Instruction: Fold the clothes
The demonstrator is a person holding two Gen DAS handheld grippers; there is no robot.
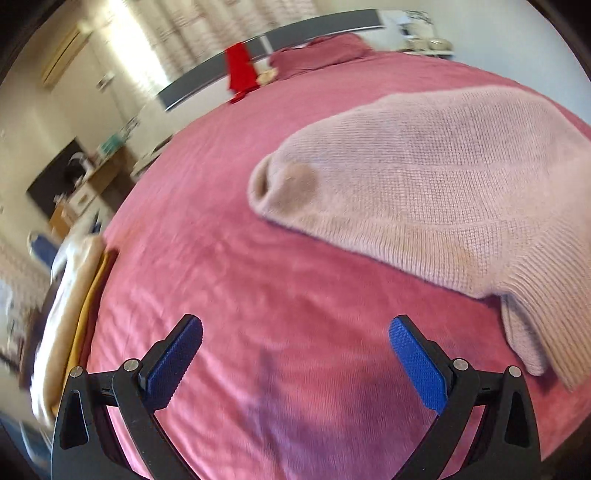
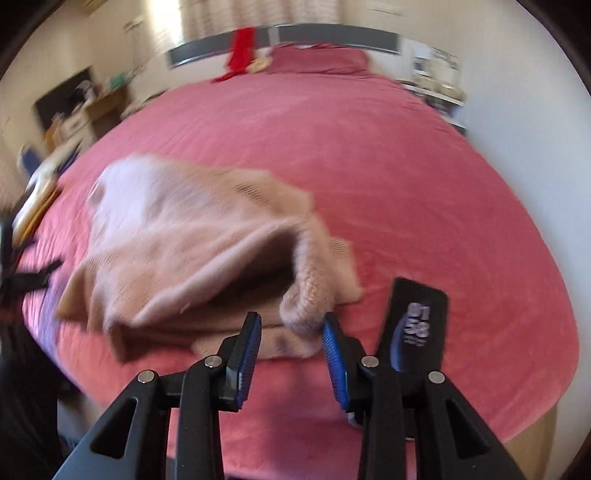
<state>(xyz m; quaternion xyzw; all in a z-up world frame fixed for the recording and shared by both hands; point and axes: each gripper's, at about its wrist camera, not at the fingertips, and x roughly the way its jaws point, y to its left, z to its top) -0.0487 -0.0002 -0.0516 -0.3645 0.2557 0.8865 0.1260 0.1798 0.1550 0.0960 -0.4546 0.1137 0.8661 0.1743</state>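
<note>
A pale pink knit sweater (image 1: 436, 192) lies folded over on the pink bedspread (image 1: 229, 258), at the right of the left wrist view. My left gripper (image 1: 295, 354) is open and empty above bare bedspread, left of the sweater's ribbed edge. In the right wrist view the sweater (image 2: 177, 243) lies bunched at centre-left, blurred. My right gripper (image 2: 291, 332) is partly open, its jaws on either side of a thick fold at the sweater's near edge, not clamped on it. The left gripper (image 2: 22, 280) shows dimly at the far left.
A stack of folded cream and yellow clothes (image 1: 70, 314) sits at the bed's left edge. A red garment (image 1: 240, 70) hangs by the grey headboard (image 1: 295, 33), with a pillow (image 1: 321, 55) beside it. A desk (image 1: 88, 184) stands to the left and a white shelf (image 2: 439, 85) to the right.
</note>
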